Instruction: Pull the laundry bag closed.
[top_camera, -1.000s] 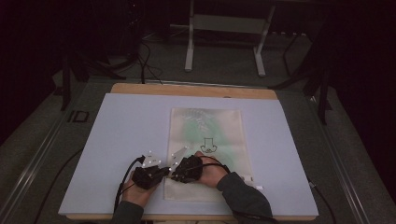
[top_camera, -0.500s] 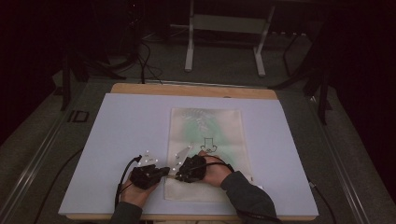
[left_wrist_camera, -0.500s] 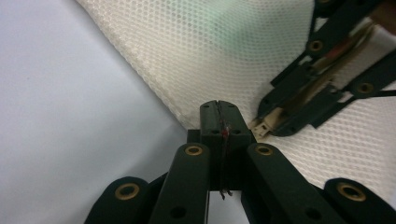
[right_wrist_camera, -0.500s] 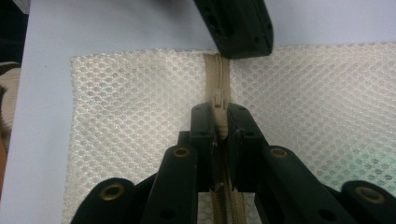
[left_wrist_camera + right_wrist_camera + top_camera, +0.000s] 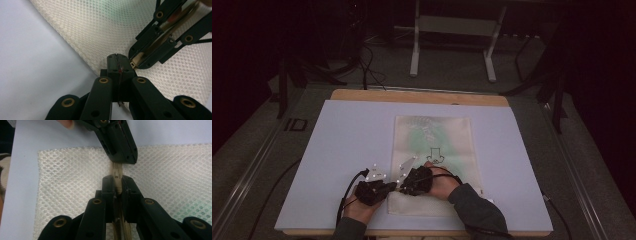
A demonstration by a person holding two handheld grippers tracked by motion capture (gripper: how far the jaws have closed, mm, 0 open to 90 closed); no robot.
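Observation:
A white mesh bag [image 5: 437,140] with a green tint and a small black print lies flat on the white table cover [image 5: 352,135]. Both grippers meet tip to tip at its near left corner. My left gripper [image 5: 394,186] comes in from the left, its jaws [image 5: 117,56] shut on a thin beige zipper strip [image 5: 116,171] at the bag's edge. My right gripper [image 5: 404,189] faces it, its jaws [image 5: 117,178] shut on the same strip, which runs back between its fingers. Seen from the left gripper view, the right gripper [image 5: 133,63] is at the upper right.
The table cover stretches wide to the left, right and far side of the bag. A wooden table edge [image 5: 417,95] shows at the back. Beyond it stand a white metal frame [image 5: 452,45] and floor cables [image 5: 367,65]. A black cable [image 5: 349,187] trails from the left gripper.

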